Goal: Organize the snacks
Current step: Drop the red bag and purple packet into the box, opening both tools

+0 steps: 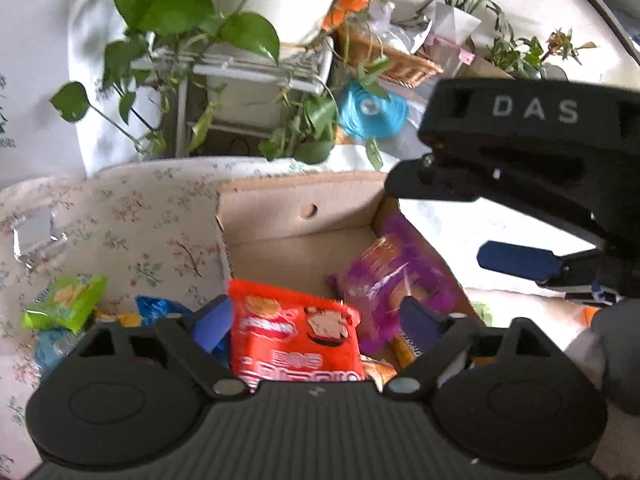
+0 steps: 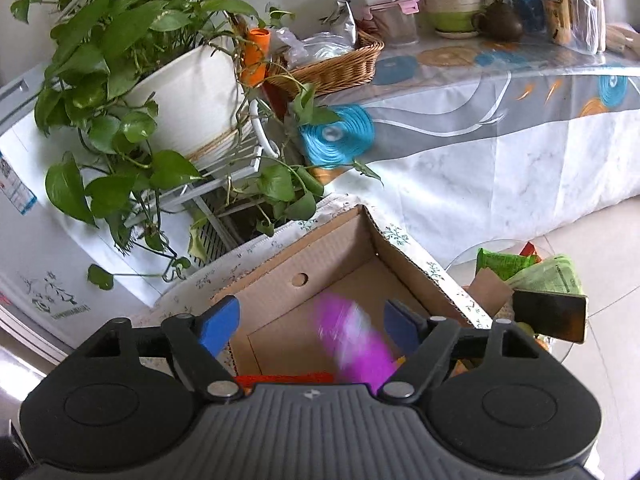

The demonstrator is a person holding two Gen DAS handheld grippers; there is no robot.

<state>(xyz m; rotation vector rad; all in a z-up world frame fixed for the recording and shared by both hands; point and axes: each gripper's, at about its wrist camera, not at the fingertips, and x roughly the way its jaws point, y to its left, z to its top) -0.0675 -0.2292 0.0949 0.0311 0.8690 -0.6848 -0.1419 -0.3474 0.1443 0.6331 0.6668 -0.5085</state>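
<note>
An open cardboard box sits on a floral cloth. My left gripper is open over its near side. A red snack packet lies between the fingers, with a gap to the right pad. A purple packet rests against the box's right wall. My right gripper is open above the box, and the purple packet shows blurred and loose between its fingers. The red packet's edge peeks out below. From the left wrist view, the right gripper hangs at the box's right.
A green packet, a blue packet and torn foil lie on the cloth left of the box. Behind stand a potted plant on a white rack, a wicker basket and a covered table. A glass side table holds more packets.
</note>
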